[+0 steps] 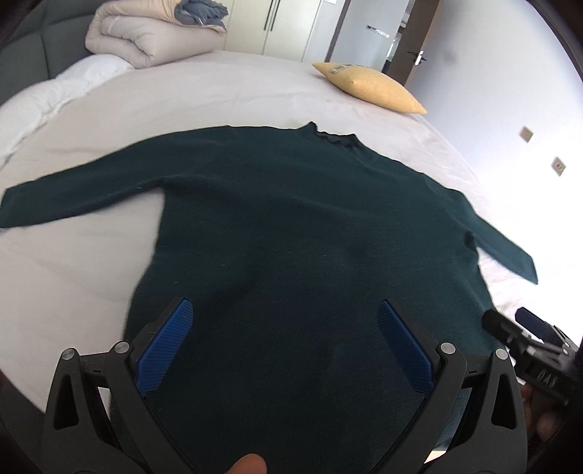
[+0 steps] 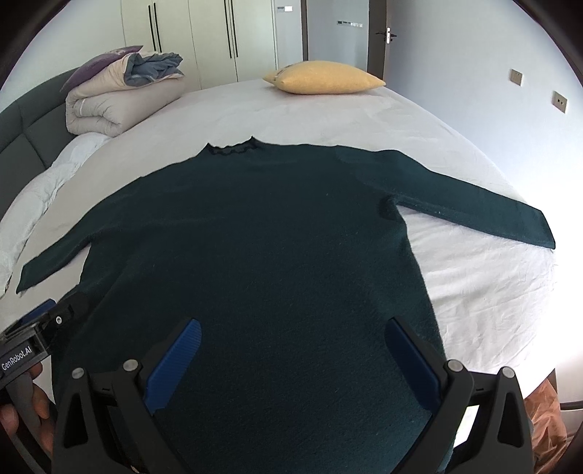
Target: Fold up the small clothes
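Dark green sweater (image 1: 291,226) — spread flat on the bed, sleeves stretched outward, collar at the far edge.

Sweater (image 1: 309,237) hem hidden under cameras; left edge blurred, perhaps motion

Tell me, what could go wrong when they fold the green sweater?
Both grippers, left gripper and right gripper, hover open above the sweater, so a pinch might catch only the top layer. The outspread sleeves could drag and bunch. The bed sheet might get pinched too.

White bed (image 2: 455,120), cream wardrobe (image 2: 204,32), pale walls.
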### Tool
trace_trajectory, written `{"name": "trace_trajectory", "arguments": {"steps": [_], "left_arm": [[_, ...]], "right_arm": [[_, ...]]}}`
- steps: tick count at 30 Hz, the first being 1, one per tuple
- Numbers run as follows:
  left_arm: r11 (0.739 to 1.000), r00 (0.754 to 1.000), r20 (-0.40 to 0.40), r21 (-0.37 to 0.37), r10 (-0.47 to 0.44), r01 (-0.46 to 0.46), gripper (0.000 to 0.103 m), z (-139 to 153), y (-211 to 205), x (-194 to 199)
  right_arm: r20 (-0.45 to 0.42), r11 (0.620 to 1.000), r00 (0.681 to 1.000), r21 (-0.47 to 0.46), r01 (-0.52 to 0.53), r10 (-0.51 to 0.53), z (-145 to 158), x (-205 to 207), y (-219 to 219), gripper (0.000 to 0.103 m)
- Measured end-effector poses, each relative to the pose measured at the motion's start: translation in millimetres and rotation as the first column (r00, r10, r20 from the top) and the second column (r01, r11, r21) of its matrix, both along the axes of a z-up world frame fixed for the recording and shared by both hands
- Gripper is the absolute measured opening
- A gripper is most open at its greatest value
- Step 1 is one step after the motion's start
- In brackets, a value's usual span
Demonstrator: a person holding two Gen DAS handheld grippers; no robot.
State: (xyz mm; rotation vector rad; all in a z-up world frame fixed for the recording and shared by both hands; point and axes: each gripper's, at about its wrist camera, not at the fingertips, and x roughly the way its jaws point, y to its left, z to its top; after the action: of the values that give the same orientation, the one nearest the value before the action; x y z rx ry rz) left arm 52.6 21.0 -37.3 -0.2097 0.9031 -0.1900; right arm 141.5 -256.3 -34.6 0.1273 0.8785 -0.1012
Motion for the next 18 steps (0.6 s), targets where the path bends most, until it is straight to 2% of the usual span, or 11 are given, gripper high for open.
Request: {"name": "trace_trajectory", "arguments": {"steps": [3, 5, 7, 8, 10, 11, 13, 14, 15, 17, 18], "left_arm": [[0.997, 0.999, 0.017, -0.056, -0.052, 0.053, 0.103, -2.4, -6.3, 12.9], [0.995, 0.997, 0.007, -0.061, -0.073, 0.073, 0.103, -3.7, -12.0, 20.4], [0.994, 0.995, 0.000, -0.048, -0.096, 0.096, 0.103, -4.0, -20.1, 29.8], [0.995, 0.995, -0.013, -0.042, -0.096, 0.095, 0.103, -4.1, -23.3, 34.8], [0.994, 0.994, -0.067, -0.072, -0.092, 0.087, 0.103, -7.6, -26.8, 49.0], [0.992, 0.993, -0.077, -0.093, -0.095, 0.088, 0.103, -9.3, -28.1, 55.7], [0.989, 0.993, -0.059, -0.113, -0.106, 0.099, 0.103, -8.5, -32.5, 68.3], [0.989, 0.992, -0.050, -0.107, -0.113, 0.107, 0.103, -8.3, -36.2, 73.4], [0.988, 0.992, -0.044, -0.101, -0.120, 0.116, 0.103, -7.9, -40.0, 78.6], [0.986, 0.990, -0.040, -0.100, -0.136, 0.131, 0.103, -8.7, -47.7, 89.8], [0.986, 0.989, -0.043, -0.102, -0.139, 0.134, 0.103, -9.2, -51.0, 95.1]], "right_arm": [[0.052, 0.999, 0.998, 0.029, 0.029, -0.031, 14.0, 4.4, -47.1, 0.103], [0.075, 0.995, 0.993, 0.055, 0.087, -0.092, 20.8, 7.5, -96.4, 0.103], [0.086, 0.979, 0.981, 0.119, 0.163, -0.173, 22.9, 8.5, -150.8, 0.103], [0.088, 0.959, 0.968, 0.178, 0.219, -0.237, 21.9, 7.2, -187.2, 0.103], [0.078, 0.898, 0.930, 0.299, 0.323, -0.360, 15.4, 2.0, -251.1, 0.103], [0.061, 0.843, 0.899, 0.379, 0.381, -0.434, 7.8, -3.6, -291.3, 0.103], [0.036, 0.771, 0.860, 0.463, 0.437, -0.509, -4.1, -10.6, -337.3, 0.103], [0.008, 0.719, 0.837, 0.516, 0.465, -0.547, -14.5, -14.9, -364.9, 0.103], [-0.011, 0.692, 0.825, 0.539, 0.481, -0.565, -21.1, -18.1, -375.7, 0.103], [-0.059, 0.611, 0.793, 0.605, 0.511, -0.606, -38.0, -22.5, -405.9, 0.097], [-0.072, 0.586, 0.781, 0.620, 0.523, -0.620, -43.2, -23.6, -412.0, 0.092]]}}
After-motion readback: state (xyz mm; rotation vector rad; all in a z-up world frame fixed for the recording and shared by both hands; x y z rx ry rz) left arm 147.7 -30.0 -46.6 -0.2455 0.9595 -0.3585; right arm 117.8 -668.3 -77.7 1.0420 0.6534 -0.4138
